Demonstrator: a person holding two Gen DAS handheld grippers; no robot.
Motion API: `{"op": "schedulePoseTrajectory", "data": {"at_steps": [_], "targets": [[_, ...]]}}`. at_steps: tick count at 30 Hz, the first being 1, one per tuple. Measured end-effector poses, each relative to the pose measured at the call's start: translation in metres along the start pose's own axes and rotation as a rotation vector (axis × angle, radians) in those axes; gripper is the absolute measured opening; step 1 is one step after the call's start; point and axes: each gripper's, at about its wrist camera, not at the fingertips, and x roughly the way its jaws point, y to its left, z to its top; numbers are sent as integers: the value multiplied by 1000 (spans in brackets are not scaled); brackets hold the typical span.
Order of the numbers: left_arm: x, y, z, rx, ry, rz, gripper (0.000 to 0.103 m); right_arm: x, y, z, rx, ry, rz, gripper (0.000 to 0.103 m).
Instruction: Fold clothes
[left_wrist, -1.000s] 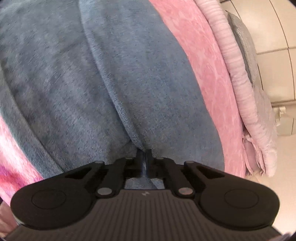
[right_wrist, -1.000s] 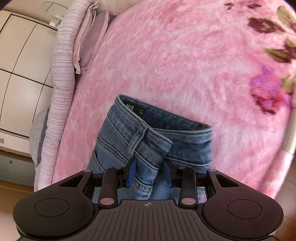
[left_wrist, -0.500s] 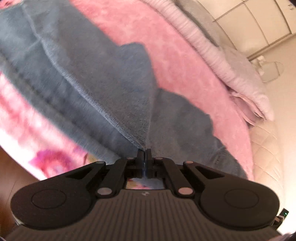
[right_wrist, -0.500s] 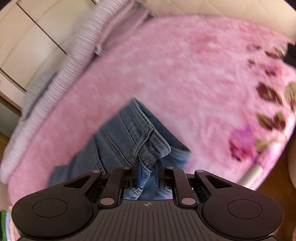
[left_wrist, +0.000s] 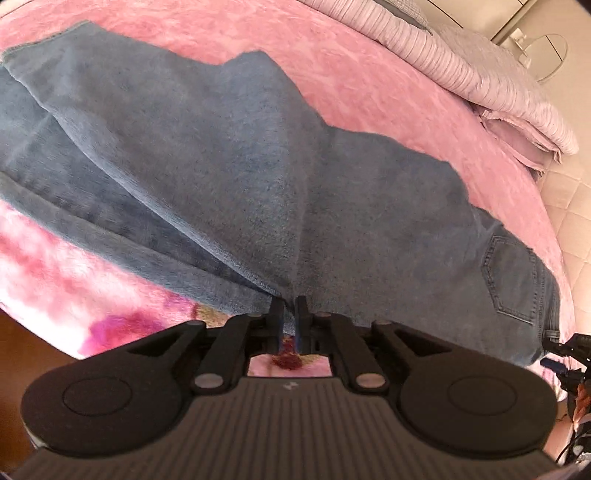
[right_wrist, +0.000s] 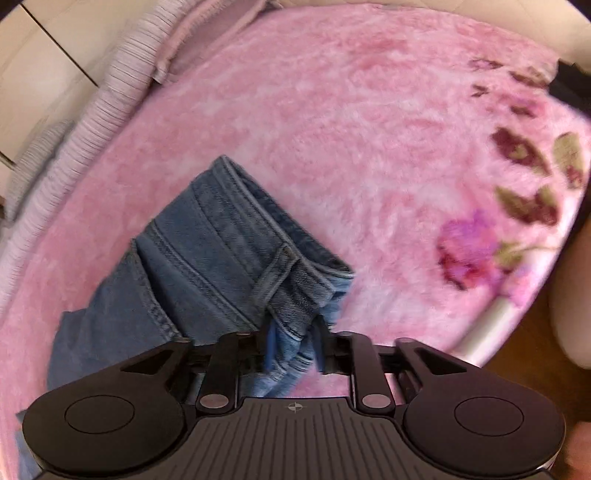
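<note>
Biggest of all: a fuzzy pink blanket (right_wrist: 332, 129) spread over the bed, filling most of both views. Printed near its edge, purple and dark red flowers (right_wrist: 469, 254) with green leaves.

Next in size: blue jeans (left_wrist: 221, 166), lying on the pink blanket. Long legs stretched out across the left view, rumpled and folded over each other. Pulled up into a little tent where pinched. Top part bunched up in the right view.

At the far side of the bed: striped pale purple bedding (left_wrist: 480, 70), piled in a soft roll.

Then the left gripper (left_wrist: 289, 314), black, pointing down at the cloth. Fingers (left_wrist: 276, 314) clenched close together on a fold of the jeans leg.

Then the right gripper (right_wrist: 294, 343), also pointing down. Jaws opening, set wider apart than the left ones, with the waistband end of the jeans between them. Looks like letting go, cloth sitting loose in the gap.

Smaller: a back pocket (left_wrist: 513, 277) with stitched edges, at the right end of the jeans.

Smallest: a belt loop (right_wrist: 277, 273) on the waistband, just in front of the right jaws.
</note>
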Motion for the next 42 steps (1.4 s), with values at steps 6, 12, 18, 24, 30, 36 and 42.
{"op": "schedulePoseTrajectory", "data": {"at_steps": [6, 12, 18, 24, 30, 36, 42], "targets": [[-43, 24, 9, -65, -9, 67, 5, -43, 34, -7, -50, -121, -121, 37], [-64, 80, 37, -160, -42, 151, 6, -20, 63, -46, 164, 118, 162, 37], [-83, 158, 88, -231, -85, 161, 11, 3, 141, -114, 232, 303, 366, 37], [-77, 239, 142, -230, -44, 118, 15, 12, 213, -200, 319, 365, 373, 37], [-73, 294, 177, -211, 9, 54, 15, 20, 272, -284, 491, 401, 396, 37], [-60, 329, 199, -282, 37, -4, 15, 33, 296, -314, 634, 382, 357, 37], [-39, 361, 219, -490, 16, -61, 15, 46, 286, -312, 758, 303, 278, 37]]}}
